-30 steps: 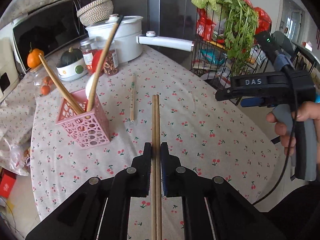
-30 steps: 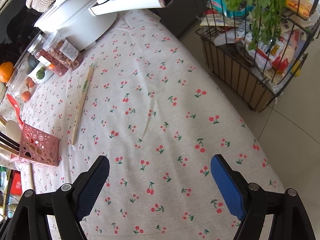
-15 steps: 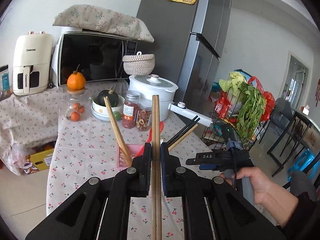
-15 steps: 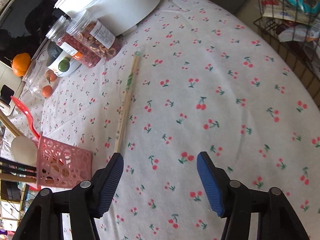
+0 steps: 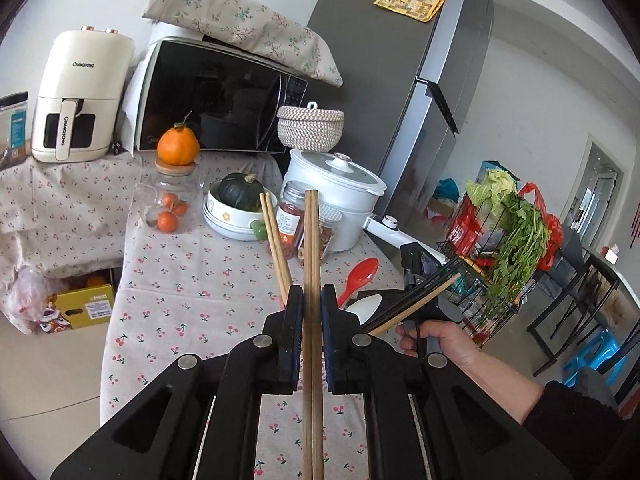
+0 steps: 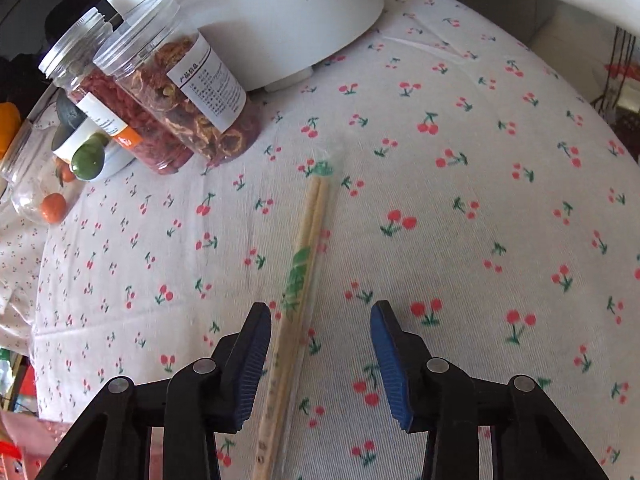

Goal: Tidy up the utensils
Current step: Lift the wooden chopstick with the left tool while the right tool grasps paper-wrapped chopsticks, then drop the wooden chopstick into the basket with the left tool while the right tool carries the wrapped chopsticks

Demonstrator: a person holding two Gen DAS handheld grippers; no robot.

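Centrally in the left wrist view, left tool [image 5: 307,312] clamped tight on a pair of brown wooden chopsticks [image 5: 310,264], held upright through the jaws, tips rising to mid-frame in front of the white pot [image 5: 334,188] and the spice jars [image 5: 291,218]. Just behind the left finger, another wooden pair [image 5: 275,246] leaning up and left; to the right, a red spoon [image 5: 359,278], a white spoon [image 5: 366,306] and dark chopsticks [image 5: 420,294] fanning toward the right edge. Lower right, a bare hand [image 5: 440,340] wrapped round a black grip, forearm stretching to the frame's right corner. Over in the right wrist view, right tool [image 6: 318,350] spread wide, tilted down close above the cherry-print desk [image 6: 480,200], blue pads either side of a wrapped pair of pale chopsticks [image 6: 298,280] lying flat, running from bottom centre up to mid-frame, nearer the left pad, neither pad clearly touching. Upper left, two clear jars [image 6: 168,96] beside the pot's base [image 6: 280,20].
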